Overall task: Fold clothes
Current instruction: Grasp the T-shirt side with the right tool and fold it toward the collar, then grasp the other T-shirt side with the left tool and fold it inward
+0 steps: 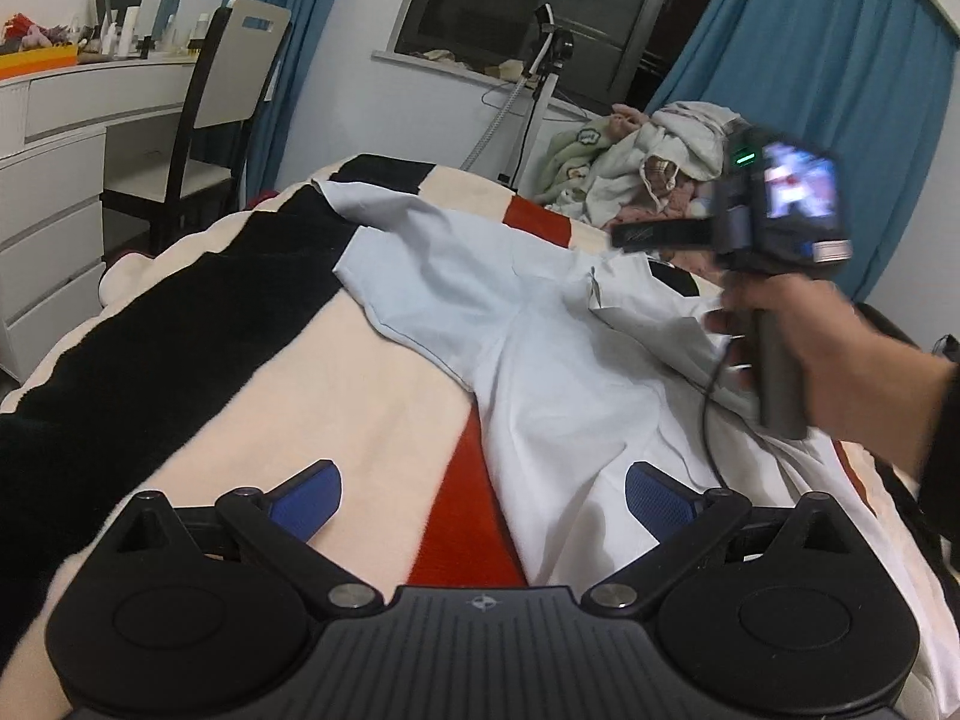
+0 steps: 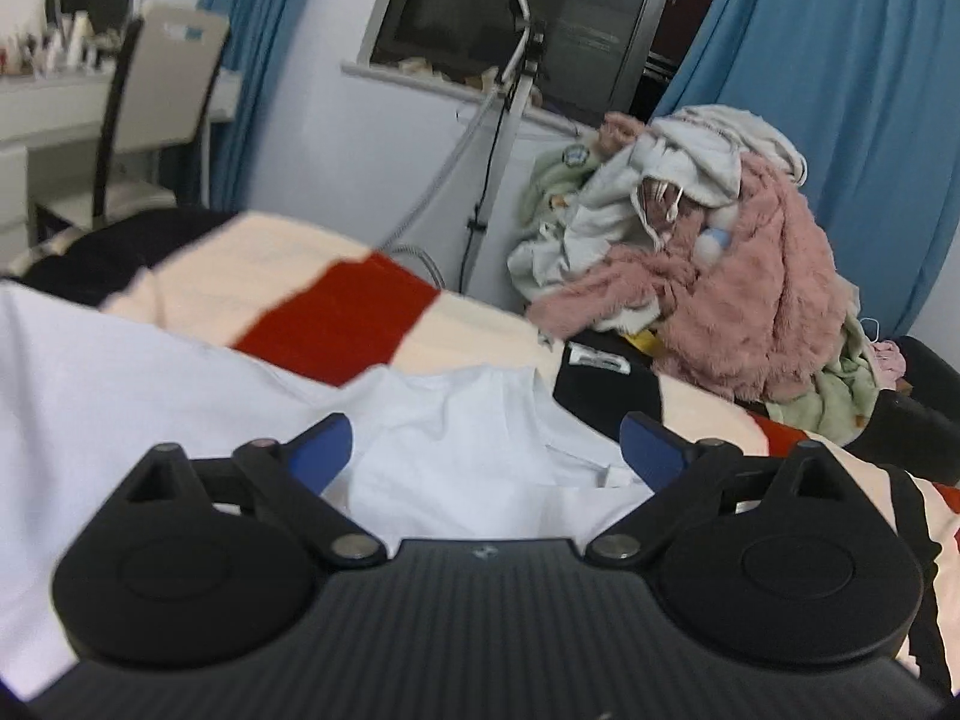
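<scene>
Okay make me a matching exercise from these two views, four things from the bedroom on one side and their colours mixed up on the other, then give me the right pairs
Things:
1. shirt spread on the bed
2. curtain by the window
3. fluffy garment in the clothes pile
4. chair back at the dresser

Colours:
A. pink
B. cream
C. pale bluish white
D. blue

Pairs: 1-C, 2-D, 3-A, 4-B
</scene>
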Demonstrator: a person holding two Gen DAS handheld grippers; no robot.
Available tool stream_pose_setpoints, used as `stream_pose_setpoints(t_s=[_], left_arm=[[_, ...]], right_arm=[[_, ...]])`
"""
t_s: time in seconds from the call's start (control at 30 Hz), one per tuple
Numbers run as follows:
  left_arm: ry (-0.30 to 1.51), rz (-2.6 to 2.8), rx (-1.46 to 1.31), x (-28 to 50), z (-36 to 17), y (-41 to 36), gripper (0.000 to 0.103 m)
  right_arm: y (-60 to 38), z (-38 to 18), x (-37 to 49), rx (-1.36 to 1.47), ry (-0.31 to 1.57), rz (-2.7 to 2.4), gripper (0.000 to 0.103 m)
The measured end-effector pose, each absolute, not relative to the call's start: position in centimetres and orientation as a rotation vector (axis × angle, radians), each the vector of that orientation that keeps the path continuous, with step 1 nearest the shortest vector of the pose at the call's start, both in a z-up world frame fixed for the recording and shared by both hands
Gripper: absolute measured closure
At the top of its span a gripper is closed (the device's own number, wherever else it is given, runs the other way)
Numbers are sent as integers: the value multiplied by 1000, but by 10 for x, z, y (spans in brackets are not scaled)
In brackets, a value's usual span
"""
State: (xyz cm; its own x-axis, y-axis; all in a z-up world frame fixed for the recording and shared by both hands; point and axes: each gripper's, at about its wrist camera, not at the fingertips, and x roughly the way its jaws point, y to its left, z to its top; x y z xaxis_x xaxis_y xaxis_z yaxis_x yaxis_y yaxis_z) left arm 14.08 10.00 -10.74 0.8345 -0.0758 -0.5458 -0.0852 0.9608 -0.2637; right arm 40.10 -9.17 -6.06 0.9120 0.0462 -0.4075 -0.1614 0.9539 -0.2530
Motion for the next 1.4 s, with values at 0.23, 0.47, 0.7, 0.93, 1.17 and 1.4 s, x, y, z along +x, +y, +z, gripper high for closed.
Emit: stream_pose_setpoints(t_s=[0.23,0.47,0.7,0.93,1.17,1.4], left_arm=[[568,-8,-251,132,-99,83,1],[558,-70,-199,99,-84,53,1],[552,-199,-86,32,-67,-2,1],[611,-371,-66,-12,-73,-50,5],[764,-425,76,-17,-113,-100,6],[854,-415,210,-29,-130,-120,9]], right_arm=[[-153,-13,267,-87,371,155,5],[-214,-9,97,25,357,119,5],[-261,-22,-37,119,359,73,5],[-301,-10,-65,204,273,20,5],[-379,-10,-73,437,223,-109,5],[-392,-21,-64,488,261,-84,5]])
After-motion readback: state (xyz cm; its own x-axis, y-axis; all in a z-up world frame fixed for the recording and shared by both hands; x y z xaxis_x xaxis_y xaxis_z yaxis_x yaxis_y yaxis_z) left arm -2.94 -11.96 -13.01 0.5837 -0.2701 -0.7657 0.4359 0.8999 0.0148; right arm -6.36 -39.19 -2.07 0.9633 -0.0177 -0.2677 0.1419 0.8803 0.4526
